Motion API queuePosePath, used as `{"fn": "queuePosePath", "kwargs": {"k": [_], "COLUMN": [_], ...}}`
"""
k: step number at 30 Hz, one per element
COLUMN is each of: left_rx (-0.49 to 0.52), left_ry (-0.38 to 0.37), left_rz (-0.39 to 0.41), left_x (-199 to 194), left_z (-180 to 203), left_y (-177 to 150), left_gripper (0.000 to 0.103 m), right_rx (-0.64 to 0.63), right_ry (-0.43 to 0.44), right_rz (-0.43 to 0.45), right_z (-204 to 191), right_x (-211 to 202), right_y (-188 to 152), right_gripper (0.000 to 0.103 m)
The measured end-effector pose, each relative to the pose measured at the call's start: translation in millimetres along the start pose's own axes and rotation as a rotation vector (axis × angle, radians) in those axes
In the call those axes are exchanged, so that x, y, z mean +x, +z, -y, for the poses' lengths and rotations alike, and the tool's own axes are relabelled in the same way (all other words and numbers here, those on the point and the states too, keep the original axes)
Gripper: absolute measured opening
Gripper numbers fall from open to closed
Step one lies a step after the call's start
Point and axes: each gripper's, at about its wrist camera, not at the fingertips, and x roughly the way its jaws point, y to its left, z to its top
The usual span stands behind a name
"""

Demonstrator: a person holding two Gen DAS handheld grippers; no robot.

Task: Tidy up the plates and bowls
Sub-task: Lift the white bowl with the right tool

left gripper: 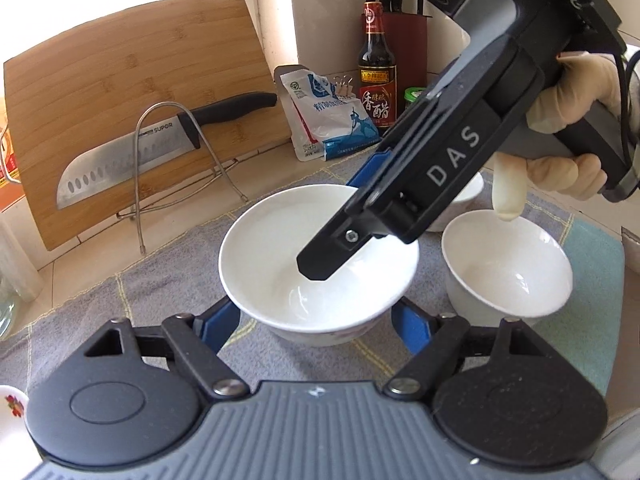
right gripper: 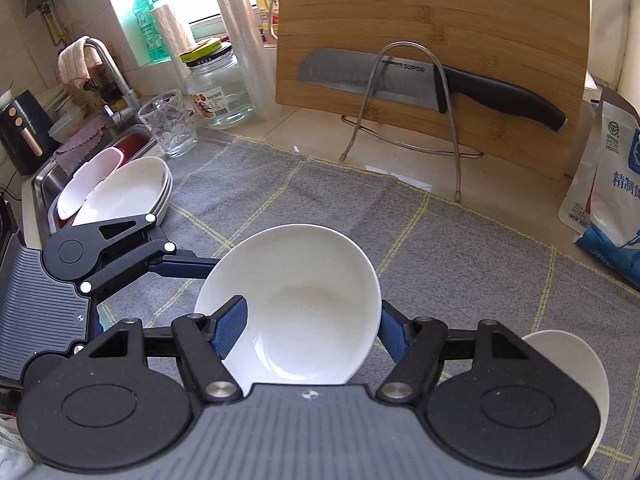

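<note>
- A white bowl is seen held between two hand-held tools above a grey checked cloth spread on the kitchen counter.
- The left tool is clamped across the bowl's outer wall, its blue pads pressed on the left and right sides below the rim.
- The right tool is closed on the same bowl, one finger set inside the rim and the other against the outer wall, so the wall is pinched between them; in the left wrist view that tool is seen reaching down into the bowl from the upper right, gripped by a gloved hand.
- A second white bowl stands on the cloth just to the right, and a third bowl is partly hidden behind the right tool.
- A stack of white plates lies at the far left edge of the cloth, beside the sink.
- A bamboo cutting board with a knife in a wire rack is propped at the far side, near a glass jar and a drinking glass.
- The step in hand is judged to be the carrying of one bowl toward its stacking place, probably the neighbouring bowl.
- For the next move, the bowl would need to be kept level, centred over the other bowl, and lowered before either grip is eased.
</note>
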Motion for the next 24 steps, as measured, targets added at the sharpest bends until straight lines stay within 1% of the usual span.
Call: {"fn": "queuePosePath", "kwargs": {"k": [6,15,24], "left_rx": [-0.011,-0.018,-0.008], "left_ry": [0.004,-0.014,-0.049], "left_rz": [-0.016,-0.046,-0.071], "left_x": [-26.2,-59.7,-76.6], "left_z": [-4.8,-10.8,-14.0], "left_y": [-18.2,-48.5,-67.9], "left_gripper": [0.082,0.082,0.082], "right_rx": [-0.016,-0.023,0.000], "right_ry": [0.016,0.028,0.029], "right_rz": [-0.007,-0.031,-0.059], "right_z": [-33.2,-77.6,-103.4], "right_x": [3.5,10.9,17.0], "right_y": [-7.4,-21.9,-36.3], "right_gripper": [0.075,0.075,0.075]}}
